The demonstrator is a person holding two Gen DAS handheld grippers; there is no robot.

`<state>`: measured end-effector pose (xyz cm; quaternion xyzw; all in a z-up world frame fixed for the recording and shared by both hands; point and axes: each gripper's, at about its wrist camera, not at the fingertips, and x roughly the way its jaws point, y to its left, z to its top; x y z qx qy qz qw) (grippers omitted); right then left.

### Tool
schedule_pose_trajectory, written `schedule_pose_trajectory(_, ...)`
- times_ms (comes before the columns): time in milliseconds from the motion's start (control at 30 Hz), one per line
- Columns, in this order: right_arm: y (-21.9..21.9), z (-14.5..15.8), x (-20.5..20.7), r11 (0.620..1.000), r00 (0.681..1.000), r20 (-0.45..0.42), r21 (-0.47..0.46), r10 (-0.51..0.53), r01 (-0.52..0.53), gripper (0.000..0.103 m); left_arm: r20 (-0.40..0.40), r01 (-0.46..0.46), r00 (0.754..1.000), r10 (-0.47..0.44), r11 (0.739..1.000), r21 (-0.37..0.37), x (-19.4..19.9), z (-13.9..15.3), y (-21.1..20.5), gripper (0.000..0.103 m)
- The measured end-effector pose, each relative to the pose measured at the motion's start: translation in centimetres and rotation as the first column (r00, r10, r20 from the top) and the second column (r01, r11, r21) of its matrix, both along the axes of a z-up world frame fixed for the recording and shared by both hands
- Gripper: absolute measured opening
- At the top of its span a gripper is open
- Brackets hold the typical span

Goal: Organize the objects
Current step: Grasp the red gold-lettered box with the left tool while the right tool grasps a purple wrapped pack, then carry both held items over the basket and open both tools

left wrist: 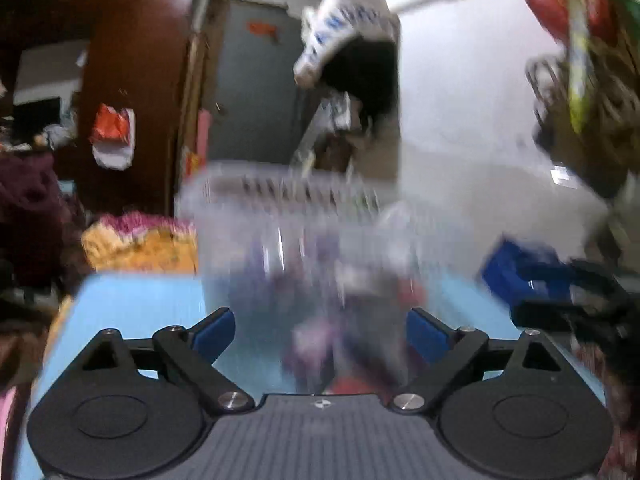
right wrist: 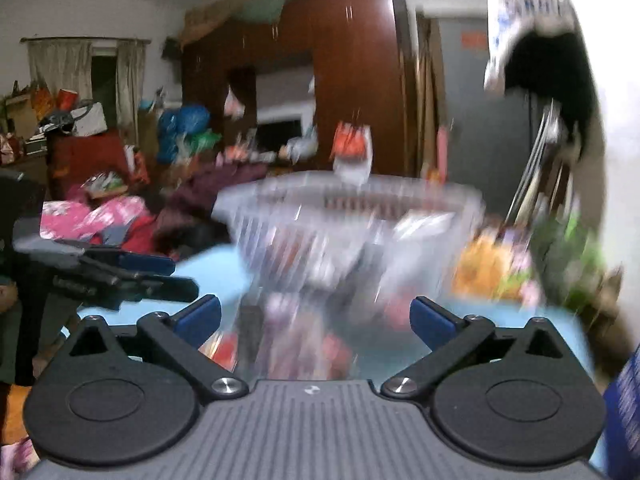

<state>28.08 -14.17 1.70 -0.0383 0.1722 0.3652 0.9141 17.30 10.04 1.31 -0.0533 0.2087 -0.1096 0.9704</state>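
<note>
Straight ahead of both grippers stands a clear slatted basket [left wrist: 280, 216] on the light blue table [left wrist: 132, 300], its contents only a blur of purple, white and red. The left gripper [left wrist: 320, 330] and the right gripper [right wrist: 316, 320] both have their blue pads spread wide, pinching nothing. Beyond the basket, left of the left gripper, lies a yellow and pink cloth [left wrist: 140, 244], while a dark wooden wardrobe [right wrist: 352, 80] rises behind.

Baskets: one, clear slatted plastic basket [left wrist: 288, 216], 12 o'clock of the left gripper.
Items inside: too blurred to count.
Grippers: two, left gripper [left wrist: 320, 332] and right gripper [right wrist: 316, 320].
Tables: one, light-blue table [left wrist: 132, 300].
Hanging bags on wardrobe: one, red-and-white bag [left wrist: 112, 136], 10 o'clock.
</note>
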Motion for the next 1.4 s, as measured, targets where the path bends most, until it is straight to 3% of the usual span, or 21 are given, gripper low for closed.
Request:
schedule_pose_trajectory(67,0.3,-1.0,0.5,1.000,0.999,-0.049,0.003,0.019,-0.019,0.088,-0.025,0.008,1.000,-0.007,1.000,0.024,-0.9,-1.8,-0.2,0.094)
schedule_pose_trajectory(200,2.2,-1.5,1.3,0.998,0.997,-0.072,-0.054,0.027,-0.031,0.088,-0.099,0.032,0.995,-0.026,0.998,0.055,-0.4,-3.1,-0.5,0.093)
schedule_pose_trajectory(300,3.2,-2.2,0.9,0.993,0.998,-0.061,-0.115,0.021,-0.028,0.082,-0.121,0.039,0.992,-0.030,0.997,0.072,0.2,-3.1,-0.8,0.093)
schedule_pose_trajectory(367,3.5,-2.5,0.9,0.990,0.998,-0.056,-0.140,0.021,-0.029,0.066,-0.182,0.050,0.983,-0.034,0.995,0.086,0.6,-3.6,-1.4,0.093)
schedule_pose_trajectory(467,3.1,-3.2,0.0,0.987,0.999,-0.038,-0.158,0.022,-0.028,0.049,-0.202,0.074,0.978,-0.048,0.989,0.124,0.7,-3.8,-2.3,0.092)
schedule_pose_trajectory(533,2.8,-3.3,-0.3,0.989,0.999,-0.030,-0.148,0.020,-0.025,0.048,-0.227,0.084,0.973,-0.047,0.984,0.159,1.1,-3.9,-2.9,0.091)
schedule_pose_trajectory(633,1.7,-3.0,-0.6,0.996,1.000,-0.012,-0.088,0.026,-0.027,0.047,-0.202,0.074,0.979,-0.034,0.978,0.193,1.0,-4.0,-3.4,0.064)
schedule_pose_trajectory(700,1.2,-3.0,-0.8,0.997,1.000,0.005,-0.075,0.012,-0.012,0.047,-0.185,0.055,0.983,-0.020,0.981,0.186,0.8,-3.9,-3.1,0.064)
schedule_pose_trajectory(967,0.0,-3.5,-1.0,1.000,1.000,0.017,0.005,-0.005,0.005,0.047,-0.001,0.040,0.999,-0.040,0.999,-0.006,-1.6,-3.1,-0.1,0.062)
schedule_pose_trajectory(1167,-2.1,-3.8,-0.9,0.989,0.999,0.012,0.144,-0.033,0.031,0.047,0.028,0.042,0.999,-0.042,0.999,-0.015,-1.8,-3.0,0.1,0.062)
schedule_pose_trajectory(1400,-2.1,-3.8,-1.1,0.986,0.997,0.047,0.157,-0.062,0.054,0.046,0.040,0.033,0.999,-0.032,0.999,-0.025,-1.9,-3.1,0.4,0.062)
